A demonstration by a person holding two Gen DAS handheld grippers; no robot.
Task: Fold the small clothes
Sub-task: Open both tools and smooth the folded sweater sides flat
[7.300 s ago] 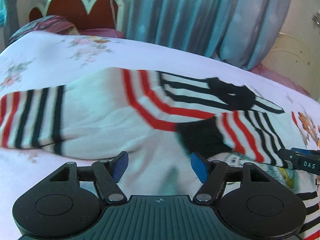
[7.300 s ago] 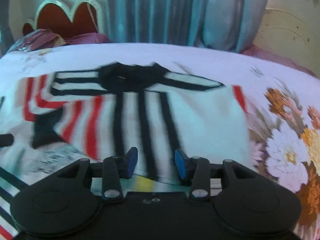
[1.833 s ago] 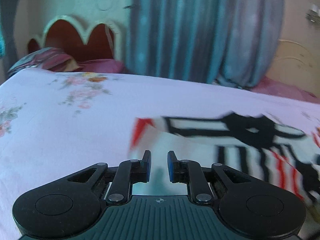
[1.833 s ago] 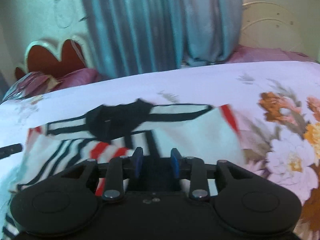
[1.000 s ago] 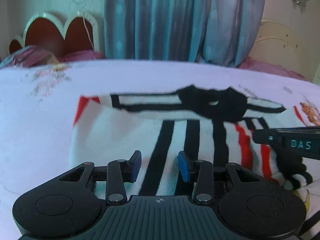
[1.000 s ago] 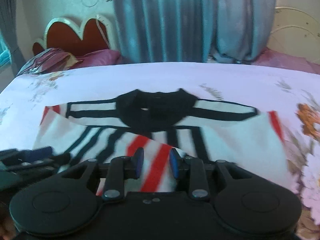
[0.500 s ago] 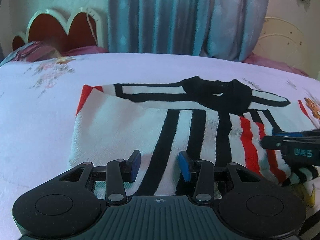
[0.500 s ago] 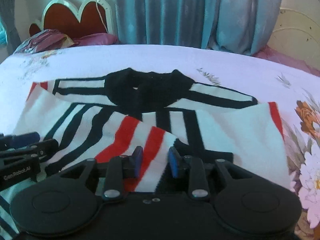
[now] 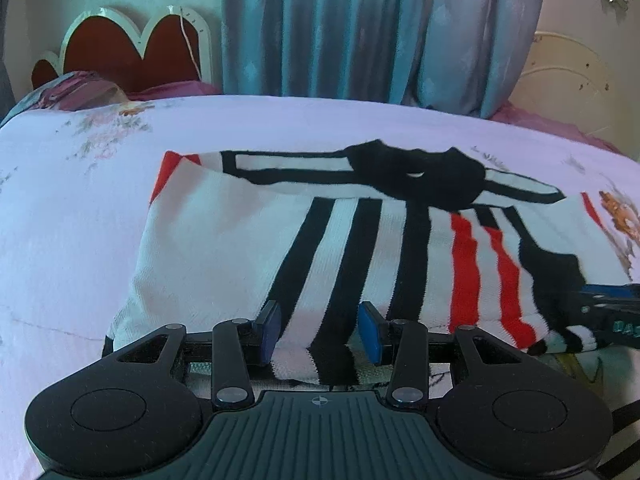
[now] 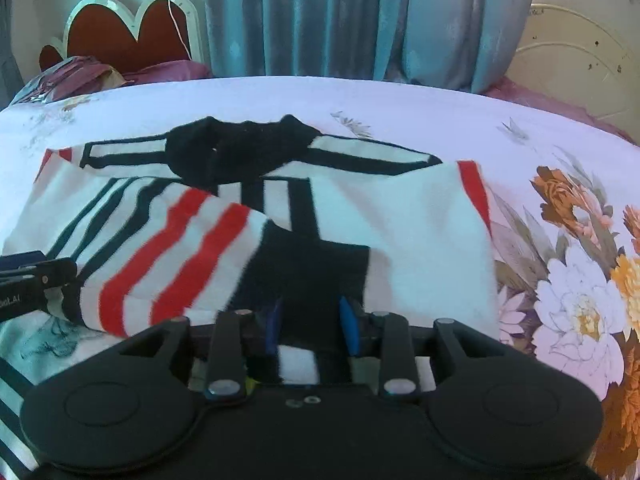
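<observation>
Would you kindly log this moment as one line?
stage: sleeves folded in | striped sweater flat on floral bedsheet | left gripper open over hem | right gripper open over black cuff

Bright bluish daylight, fisheye-warped edges

the sweater (image 9: 224, 248) is white with black stripes and red stripes, and its collar (image 10: 240, 152) is black. the bed sheet (image 9: 72, 208) is pale pink, with big orange and white flowers (image 10: 576, 304) at 3 o'clock. the curtain (image 9: 360, 28) at 12 o'clock is blue. the headboard (image 10: 120, 36) at 10 o'clock is dark red with a white edge.
</observation>
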